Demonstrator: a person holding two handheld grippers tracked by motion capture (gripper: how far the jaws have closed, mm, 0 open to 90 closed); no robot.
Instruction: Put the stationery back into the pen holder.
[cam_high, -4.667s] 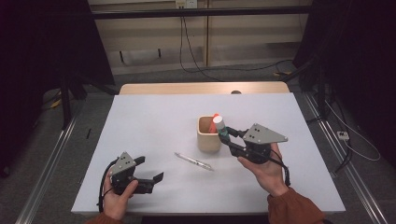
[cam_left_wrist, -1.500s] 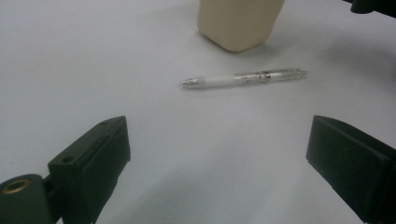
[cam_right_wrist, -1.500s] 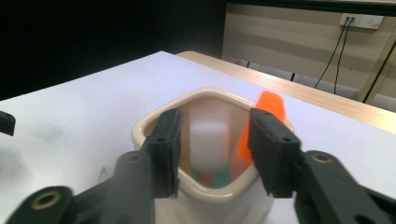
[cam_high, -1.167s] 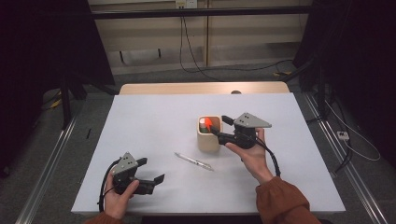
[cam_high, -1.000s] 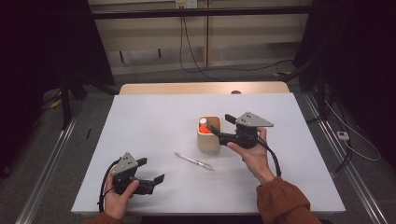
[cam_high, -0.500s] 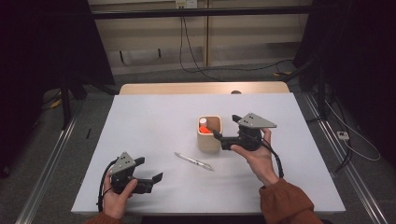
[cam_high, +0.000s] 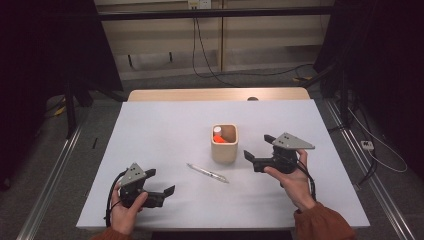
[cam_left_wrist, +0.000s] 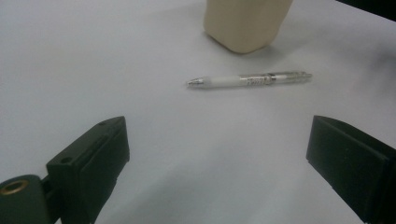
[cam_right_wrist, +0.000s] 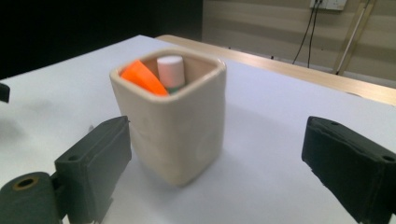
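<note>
Where the pen (cam_high: 207, 172) lies, cup (cam_high: 224, 144) just beyond.

Black cables (cam_high: 200, 45) are hanging from a wall socket (cam_high: 198, 4). A wooden board (cam_high: 215, 94) is lying along the far edge of the white table (cam_high: 165, 125). A white adapter (cam_high: 367, 145) is sitting on the floor at right.

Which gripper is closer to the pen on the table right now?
Right, narrowly. The right gripper sits just past the pen tip beside the cup; the left gripper rests nearer the table's front edge, apart from it.
</note>
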